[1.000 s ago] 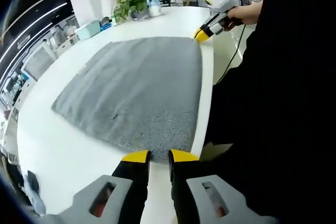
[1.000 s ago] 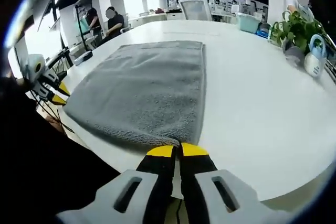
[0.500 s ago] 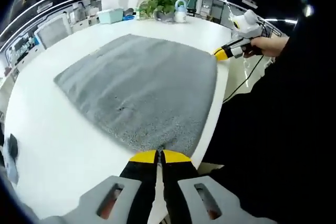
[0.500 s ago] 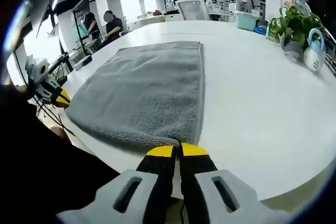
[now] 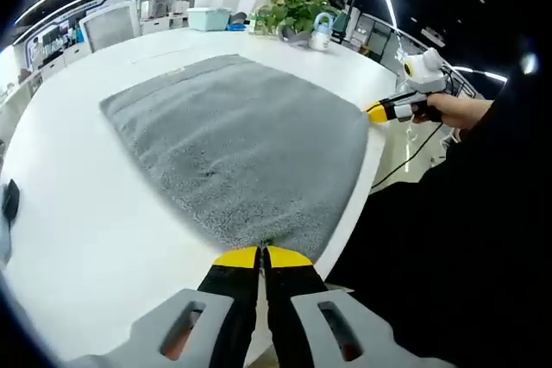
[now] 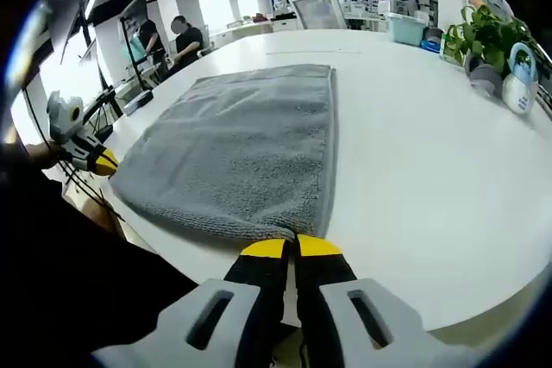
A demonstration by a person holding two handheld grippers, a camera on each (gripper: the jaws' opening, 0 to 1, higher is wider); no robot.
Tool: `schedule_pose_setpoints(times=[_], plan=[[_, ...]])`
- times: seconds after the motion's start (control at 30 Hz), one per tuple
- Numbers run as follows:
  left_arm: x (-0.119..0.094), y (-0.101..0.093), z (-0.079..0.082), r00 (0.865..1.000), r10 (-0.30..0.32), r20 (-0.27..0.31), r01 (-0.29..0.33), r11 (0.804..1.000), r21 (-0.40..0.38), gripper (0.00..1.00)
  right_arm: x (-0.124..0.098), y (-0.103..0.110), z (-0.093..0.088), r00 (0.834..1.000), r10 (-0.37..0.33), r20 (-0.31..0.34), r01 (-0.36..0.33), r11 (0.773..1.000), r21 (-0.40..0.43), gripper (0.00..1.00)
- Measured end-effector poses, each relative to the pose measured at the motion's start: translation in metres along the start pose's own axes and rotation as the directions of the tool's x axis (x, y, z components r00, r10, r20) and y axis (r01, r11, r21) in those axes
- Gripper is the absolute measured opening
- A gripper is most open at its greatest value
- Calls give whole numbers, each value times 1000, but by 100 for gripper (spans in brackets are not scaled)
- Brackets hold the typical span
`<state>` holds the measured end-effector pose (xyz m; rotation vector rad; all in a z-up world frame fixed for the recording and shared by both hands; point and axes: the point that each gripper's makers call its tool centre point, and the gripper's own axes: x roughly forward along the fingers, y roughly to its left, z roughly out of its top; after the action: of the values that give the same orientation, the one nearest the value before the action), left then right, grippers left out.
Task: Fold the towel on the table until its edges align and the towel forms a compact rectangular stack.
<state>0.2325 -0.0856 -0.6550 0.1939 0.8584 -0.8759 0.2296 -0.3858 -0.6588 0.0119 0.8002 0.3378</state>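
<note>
A grey towel (image 5: pixel 233 135) lies spread flat on the white table (image 5: pixel 78 213), one side along the table's near edge. My left gripper (image 5: pixel 262 254) is shut on the towel's near corner at the table edge. My right gripper (image 6: pixel 291 245) is shut on the other near corner of the towel (image 6: pixel 246 148). In the left gripper view the right gripper (image 5: pixel 377 112), held by a hand, pinches the towel's far-right corner. In the right gripper view the left gripper (image 6: pixel 102 161) sits at the towel's left corner.
A potted plant (image 5: pixel 289 13) and a small blue-white watering can (image 5: pixel 323 34) stand at the far end of the table; they appear again as plant (image 6: pixel 483 36) and can (image 6: pixel 517 92). A teal box (image 5: pixel 210 18) is nearby. People sit in the background.
My left gripper's jaws, slightly apart a second ago, have closed on the towel corner. The left gripper view has swung, showing more of the table. The right gripper stays shut on its corner.
</note>
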Motion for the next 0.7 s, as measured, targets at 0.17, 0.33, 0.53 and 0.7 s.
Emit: schedule_pose_setpoints(times=[0.17, 0.33, 0.53, 0.7], plan=[[-3, 1, 2, 999, -23, 28, 24, 998, -55, 1, 1, -1, 3, 999, -2, 47, -4, 991, 134, 0], [-10, -1, 14, 991, -32, 127, 51, 988, -146, 1, -3, -1, 4, 995, -9, 103, -15, 974, 228, 0], [-25, 3, 33, 960, -31, 277, 115, 950, -292, 1, -10, 0, 16, 970, -1, 242, -95, 918, 386, 0], [-31, 7, 41, 959, -11, 283, 61, 984, -167, 1, -21, -1, 31, 942, -10, 334, -131, 909, 397, 0]])
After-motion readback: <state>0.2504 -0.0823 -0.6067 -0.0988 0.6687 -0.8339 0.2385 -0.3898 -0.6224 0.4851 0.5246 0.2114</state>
